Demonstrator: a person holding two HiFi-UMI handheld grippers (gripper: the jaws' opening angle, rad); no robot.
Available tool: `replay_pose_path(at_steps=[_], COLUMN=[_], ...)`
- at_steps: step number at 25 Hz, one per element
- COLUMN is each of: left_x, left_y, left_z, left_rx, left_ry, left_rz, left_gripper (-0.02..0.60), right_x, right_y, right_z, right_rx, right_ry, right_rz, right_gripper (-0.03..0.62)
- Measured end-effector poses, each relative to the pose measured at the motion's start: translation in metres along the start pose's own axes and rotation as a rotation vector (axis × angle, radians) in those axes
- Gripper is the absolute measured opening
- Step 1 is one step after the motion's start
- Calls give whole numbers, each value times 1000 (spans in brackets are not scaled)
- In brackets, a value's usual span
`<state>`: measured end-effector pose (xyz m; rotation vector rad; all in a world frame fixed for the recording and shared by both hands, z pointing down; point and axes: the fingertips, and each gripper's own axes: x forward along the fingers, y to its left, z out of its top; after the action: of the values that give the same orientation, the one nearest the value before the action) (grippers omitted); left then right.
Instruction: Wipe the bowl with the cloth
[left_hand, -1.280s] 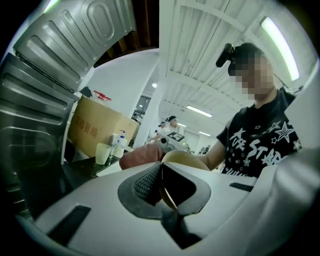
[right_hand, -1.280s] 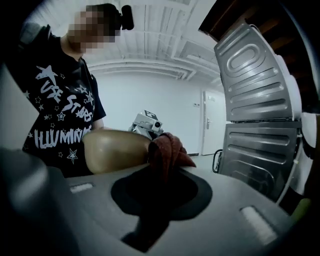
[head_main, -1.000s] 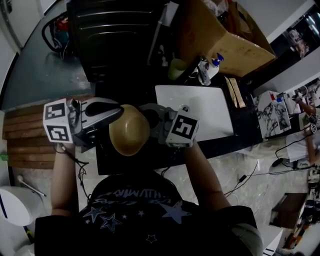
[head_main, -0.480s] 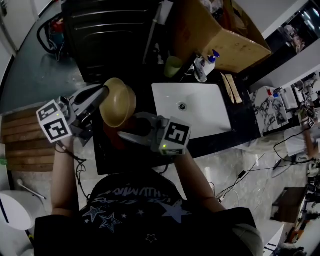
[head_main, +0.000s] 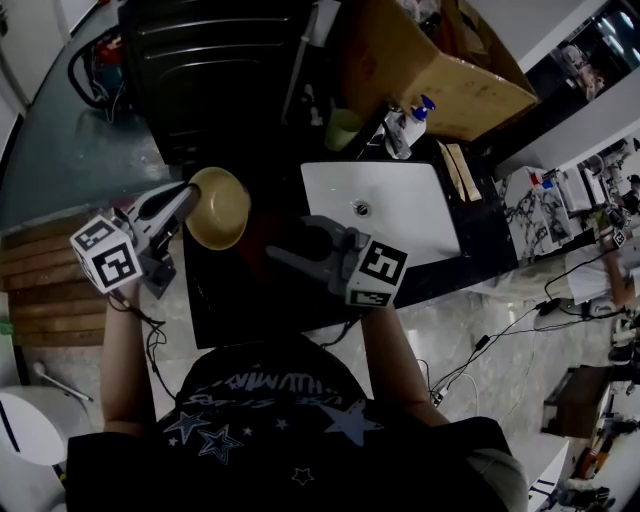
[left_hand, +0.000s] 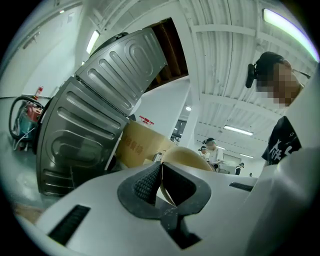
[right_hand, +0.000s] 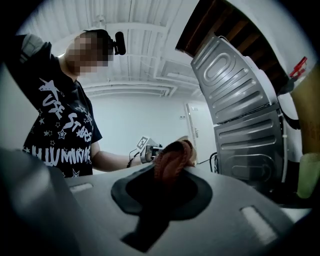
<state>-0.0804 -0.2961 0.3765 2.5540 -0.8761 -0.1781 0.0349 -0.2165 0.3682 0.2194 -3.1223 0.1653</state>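
The left claw (head_main: 188, 194) is clenched on the rim of the bowl (head_main: 218, 208), one pad inside the wall and one outside. It holds the bowl up over the far left part of the dark surface (head_main: 240, 300). The right claw (head_main: 285, 256) is clamped on a bunched reddish cloth (right_hand: 172, 160), and only a short wad of it sticks out past the tips. In the head view this claw sits to the right of the bowl and nearer the person, apart from it, so I judge that no wiping contact is made yet.

The weak point is the pinch on a thin rim. A hard push from the cloth on the side away from that grip could turn the bowl between the pads or pull it free. Because so little cloth shows, the claw's hard tips might also rub the bowl instead of the fabric.

The big black metal cabinet (head_main: 215, 70) stands just beyond the bowl on the far side, so a swing that way could knock it. The white sink (head_main: 400, 225) lies to the right, with a green cup (head_main: 342, 128) and a spray bottle (head_main: 410, 122) near its far edge. The freest room is the bare dark strip between the bowl and the person.
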Motion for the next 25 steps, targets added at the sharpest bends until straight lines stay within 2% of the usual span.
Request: replay_pose_path(at_steps=[7,9,14,20,25], left_x=[5,9,19,36,44], left_y=[-10,-12,6,14,37], left_z=[-31,-39,-53,-63,-74], left_rx=[-24,-30,-71,-81,-107], left_ry=[68,90,129,179,215], left_rz=[-32,-20,115,171,297], left_gripper=[18,18,18,18,18], right_x=[-17,-20,-31,-44,-65], right_y=[-39,-50,-70,-79,-96], right_z=[0,-5,-19,-27,-29], right_rx=[34,40,40,45,65], right_ry=[-49,-47,-6,4,-4], right_rz=[-181,-238,-366,-400,-461], right_gripper=[60,60,60,60,60])
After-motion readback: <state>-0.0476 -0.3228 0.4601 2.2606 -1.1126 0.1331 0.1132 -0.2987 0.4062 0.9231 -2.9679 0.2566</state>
